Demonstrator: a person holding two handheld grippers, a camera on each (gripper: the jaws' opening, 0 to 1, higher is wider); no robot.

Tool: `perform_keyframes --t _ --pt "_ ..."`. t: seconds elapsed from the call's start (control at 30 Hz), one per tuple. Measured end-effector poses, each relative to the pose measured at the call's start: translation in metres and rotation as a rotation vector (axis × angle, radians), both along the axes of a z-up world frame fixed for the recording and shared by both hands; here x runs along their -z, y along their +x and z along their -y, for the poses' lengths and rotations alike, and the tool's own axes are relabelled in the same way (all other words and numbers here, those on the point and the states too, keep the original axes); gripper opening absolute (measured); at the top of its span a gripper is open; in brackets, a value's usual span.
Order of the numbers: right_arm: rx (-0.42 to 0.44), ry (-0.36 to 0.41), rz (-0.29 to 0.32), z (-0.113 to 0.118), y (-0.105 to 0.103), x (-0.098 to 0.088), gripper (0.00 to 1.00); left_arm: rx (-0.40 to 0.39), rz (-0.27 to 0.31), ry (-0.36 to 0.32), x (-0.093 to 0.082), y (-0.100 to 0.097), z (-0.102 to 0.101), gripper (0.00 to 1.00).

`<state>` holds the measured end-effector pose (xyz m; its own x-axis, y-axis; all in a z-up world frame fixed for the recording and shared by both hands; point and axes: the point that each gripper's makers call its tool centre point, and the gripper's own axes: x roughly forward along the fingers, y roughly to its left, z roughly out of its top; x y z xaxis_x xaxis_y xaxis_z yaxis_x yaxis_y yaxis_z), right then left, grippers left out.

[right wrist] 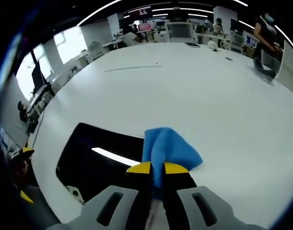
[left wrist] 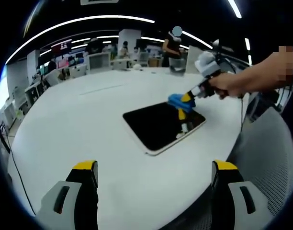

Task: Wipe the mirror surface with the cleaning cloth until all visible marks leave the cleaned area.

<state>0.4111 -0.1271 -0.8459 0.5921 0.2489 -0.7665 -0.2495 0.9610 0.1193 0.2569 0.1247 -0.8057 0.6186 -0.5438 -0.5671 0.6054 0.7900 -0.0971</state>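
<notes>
Left gripper view: the mirror (left wrist: 162, 125) is seen lying flat on the white tabletop (left wrist: 89, 120), beyond the left hand-held gripper (left wrist: 156, 184), whose jaws are held wide apart with nothing between them. At the mirror's right corner the right hand-held gripper (left wrist: 184, 104) is seen, clamped on the blue cleaning cloth (left wrist: 177, 100), which is pressed on the glass there. In the right gripper view the cloth (right wrist: 168, 147) is bunched between closed jaws at the mirror's (right wrist: 96, 158) right edge. The cloth is judged soft and light, best held by its gathered fold; the mirror is judged stiff, slippery and fragile. Marks on the glass can hardly be made out: a ceiling light and a pale shape are reflected there.
</notes>
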Motion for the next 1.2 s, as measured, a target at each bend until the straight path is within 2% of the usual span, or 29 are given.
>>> perform_keyframes --t 0.87,1.2 --pt "-0.026 0.053 -0.018 -0.045 0.007 0.002 0.03 -0.004 -0.010 0.008 0.002 0.000 -0.001 0.99" --pt "-0.072 0.072 -0.030 -0.081 0.009 0.002 0.03 -0.009 -0.008 0.007 0.001 0.000 -0.002 0.99"
